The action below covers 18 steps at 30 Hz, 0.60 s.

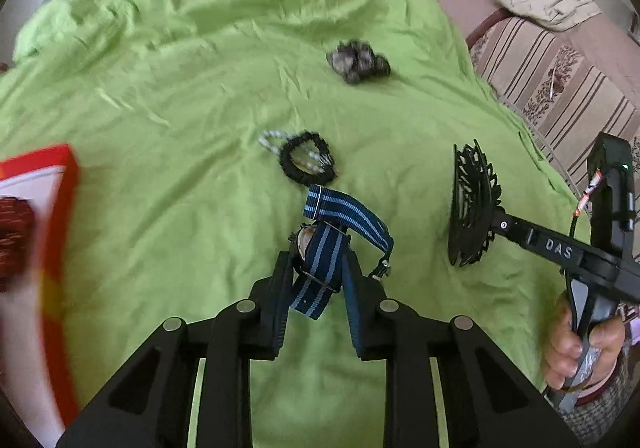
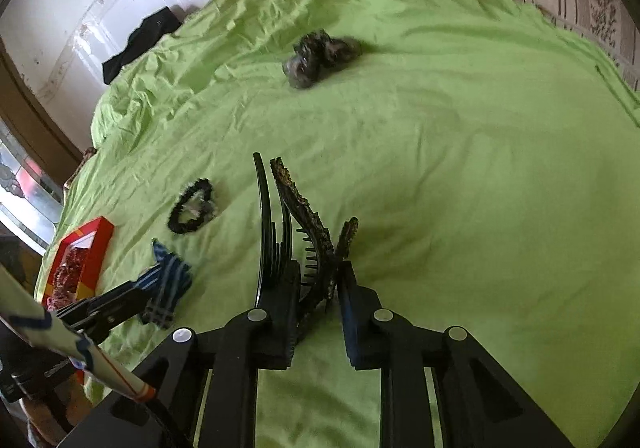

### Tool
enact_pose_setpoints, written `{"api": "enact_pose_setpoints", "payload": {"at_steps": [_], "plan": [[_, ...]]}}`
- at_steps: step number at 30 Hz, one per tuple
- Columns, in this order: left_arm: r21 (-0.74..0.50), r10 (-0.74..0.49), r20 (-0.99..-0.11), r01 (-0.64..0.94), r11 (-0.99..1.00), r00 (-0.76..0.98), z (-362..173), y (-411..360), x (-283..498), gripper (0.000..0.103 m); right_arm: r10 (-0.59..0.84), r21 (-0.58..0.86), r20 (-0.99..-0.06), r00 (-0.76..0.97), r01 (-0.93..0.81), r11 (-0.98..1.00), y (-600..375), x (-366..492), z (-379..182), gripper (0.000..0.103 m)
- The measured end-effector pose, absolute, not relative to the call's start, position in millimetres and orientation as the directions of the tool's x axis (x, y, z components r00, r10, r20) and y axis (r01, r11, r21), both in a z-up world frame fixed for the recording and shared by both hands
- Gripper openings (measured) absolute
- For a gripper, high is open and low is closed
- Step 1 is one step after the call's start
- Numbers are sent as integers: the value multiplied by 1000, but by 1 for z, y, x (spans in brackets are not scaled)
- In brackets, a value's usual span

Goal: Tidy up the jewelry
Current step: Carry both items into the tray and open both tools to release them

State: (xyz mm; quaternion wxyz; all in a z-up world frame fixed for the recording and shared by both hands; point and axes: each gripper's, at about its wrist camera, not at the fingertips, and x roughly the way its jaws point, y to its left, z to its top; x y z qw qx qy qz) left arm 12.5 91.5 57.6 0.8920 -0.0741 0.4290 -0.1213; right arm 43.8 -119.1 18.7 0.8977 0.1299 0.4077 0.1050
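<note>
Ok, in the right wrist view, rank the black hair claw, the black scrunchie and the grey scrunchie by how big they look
1. Black hair claw, largest by far, though it sits in the right tongs closest to the lens.
2 and 3. Grey scrunchie and black scrunchie look about alike; the grey one lies farther off and is blurred, so no ranking.

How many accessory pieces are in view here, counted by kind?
Blue striped fabric-strap watch: 1
Large black toothed hair claw clip: 1
Bracelets, black bead ring and pale pearl strand: 2
Dark grey crumpled scrunchie-like piece: 1
Dark red piece in the red box: 1
Total: 6
</note>
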Motion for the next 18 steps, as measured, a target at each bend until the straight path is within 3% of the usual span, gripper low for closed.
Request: {"api": "enact_pose_setpoints", "payload": {"at_steps": [18], "plan": [[-207,-146,-620,19,978,771,143,155,-115,24,372,365,-659,653,-155,918,-99,-29,62,20]]}}
